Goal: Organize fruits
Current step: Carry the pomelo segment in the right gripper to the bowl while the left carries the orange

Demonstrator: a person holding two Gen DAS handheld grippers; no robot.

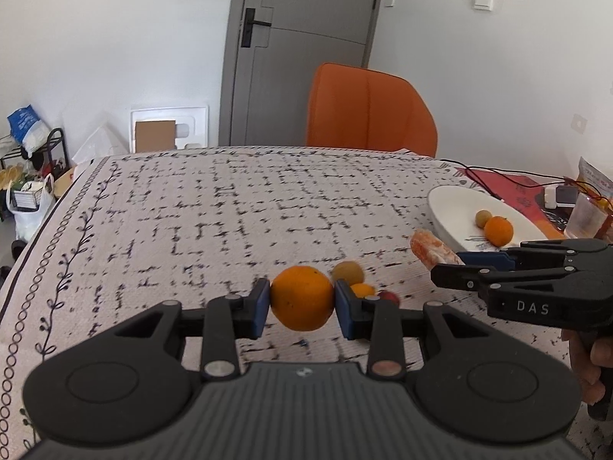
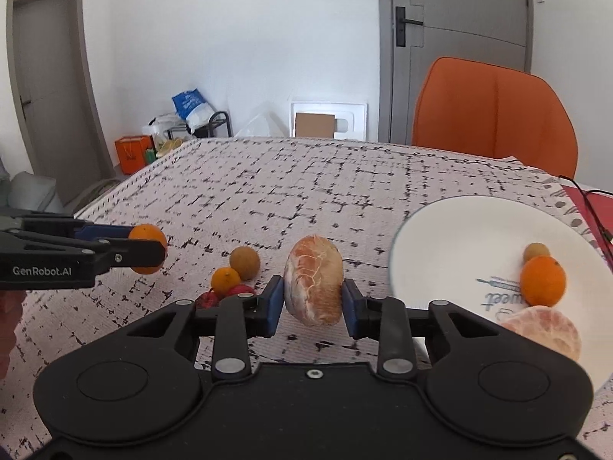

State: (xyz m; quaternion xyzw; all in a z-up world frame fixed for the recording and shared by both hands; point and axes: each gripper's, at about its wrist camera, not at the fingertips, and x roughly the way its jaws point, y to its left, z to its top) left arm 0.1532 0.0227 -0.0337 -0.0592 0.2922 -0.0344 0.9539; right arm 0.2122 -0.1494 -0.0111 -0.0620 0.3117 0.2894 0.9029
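My left gripper is shut on a round orange, held just above the patterned tablecloth; the right wrist view shows this left gripper and the orange at far left. My right gripper is shut on a peeled citrus piece. In the left wrist view, the right gripper carries that peeled piece next to the white plate. The plate holds an orange, a small brown fruit and another peeled piece.
A brown fruit, a small orange and red fruits lie on the cloth between the grippers. An orange chair stands behind the table. Cables, a red mat and a snack packet crowd the far right.
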